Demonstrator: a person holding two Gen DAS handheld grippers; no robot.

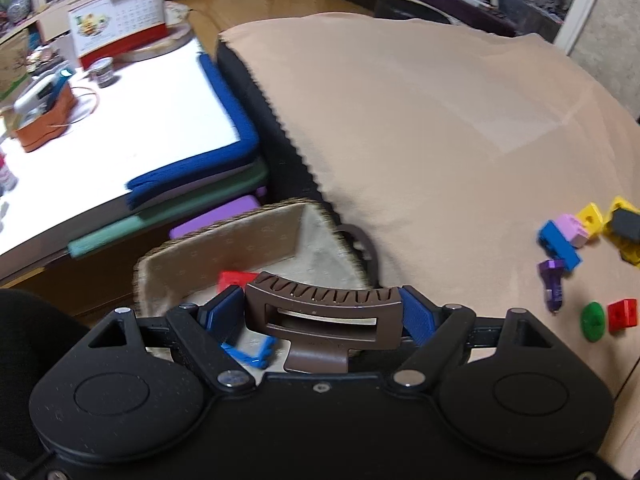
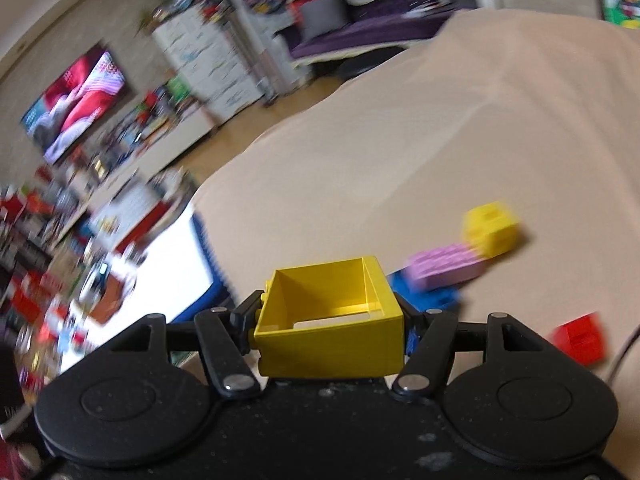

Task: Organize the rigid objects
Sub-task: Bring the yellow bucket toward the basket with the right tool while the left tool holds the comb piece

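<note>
Brown hair claw (image 1: 322, 312): rigid, light, springy; left hand-held gripper (image 1: 322, 316) clamped its ends, over the basket (image 1: 224, 240).
Yellow hollow block (image 2: 330, 312): stiff, thin-walled, slick; right hand-held gripper (image 2: 329, 320) squeezed its side walls, above the beige cloth (image 2: 360, 160).

Even indoor light with soft shadows, the white tabletop (image 1: 120, 120) blown out to glare, fisheye bending at every edge — the left wrist view only slightly smeared at its left side, the right wrist view heavily motion-blurred across the room and the bricks (image 2: 448, 268).
</note>
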